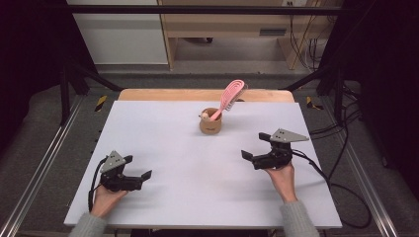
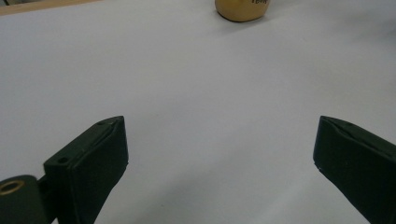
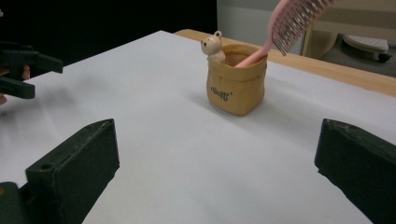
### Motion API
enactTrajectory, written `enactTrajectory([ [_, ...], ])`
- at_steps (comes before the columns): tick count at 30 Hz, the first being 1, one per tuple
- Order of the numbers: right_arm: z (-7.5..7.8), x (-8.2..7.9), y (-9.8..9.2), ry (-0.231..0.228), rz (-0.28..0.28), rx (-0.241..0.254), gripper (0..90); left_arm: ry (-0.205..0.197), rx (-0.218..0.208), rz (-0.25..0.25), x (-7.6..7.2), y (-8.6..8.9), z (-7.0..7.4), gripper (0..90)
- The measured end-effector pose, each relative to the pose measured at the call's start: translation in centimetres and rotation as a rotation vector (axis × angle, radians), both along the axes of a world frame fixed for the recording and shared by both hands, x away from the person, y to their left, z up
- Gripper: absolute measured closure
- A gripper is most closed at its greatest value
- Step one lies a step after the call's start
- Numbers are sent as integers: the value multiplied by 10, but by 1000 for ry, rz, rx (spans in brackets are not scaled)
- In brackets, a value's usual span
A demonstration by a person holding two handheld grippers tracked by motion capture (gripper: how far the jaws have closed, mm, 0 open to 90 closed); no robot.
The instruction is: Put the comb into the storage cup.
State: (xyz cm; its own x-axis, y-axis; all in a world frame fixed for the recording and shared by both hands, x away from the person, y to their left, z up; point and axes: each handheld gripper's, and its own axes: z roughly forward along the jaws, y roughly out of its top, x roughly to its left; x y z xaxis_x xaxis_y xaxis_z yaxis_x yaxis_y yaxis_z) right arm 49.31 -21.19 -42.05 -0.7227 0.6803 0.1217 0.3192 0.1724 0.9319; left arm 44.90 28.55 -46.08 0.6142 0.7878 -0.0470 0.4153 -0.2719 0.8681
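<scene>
A: Pink hairbrush [image 1: 231, 96] stands handle-down in the tan bear holder [image 1: 210, 122], far centre of the white table [image 1: 163, 148]. Bristle head leans out to the right over the rim, likely because the holder is short.

B: Claws?

A: Left gripper [image 1: 140, 178] near left, right gripper [image 1: 254, 148] near right, both well apart from the holder. Jaws on each spread wide, nothing between them, touching nothing. Both point inward; the right one faces the holder.
</scene>
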Motion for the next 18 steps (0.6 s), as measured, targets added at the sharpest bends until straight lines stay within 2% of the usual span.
enactTrajectory([
  [14,-28,-20,-28,27,-10,27,0,-7,-13,-4,-1,0,1,31],
  [18,-32,-23,-33,13,-8,54,0,-8,-5,-6,-2,-1,1,31],
])
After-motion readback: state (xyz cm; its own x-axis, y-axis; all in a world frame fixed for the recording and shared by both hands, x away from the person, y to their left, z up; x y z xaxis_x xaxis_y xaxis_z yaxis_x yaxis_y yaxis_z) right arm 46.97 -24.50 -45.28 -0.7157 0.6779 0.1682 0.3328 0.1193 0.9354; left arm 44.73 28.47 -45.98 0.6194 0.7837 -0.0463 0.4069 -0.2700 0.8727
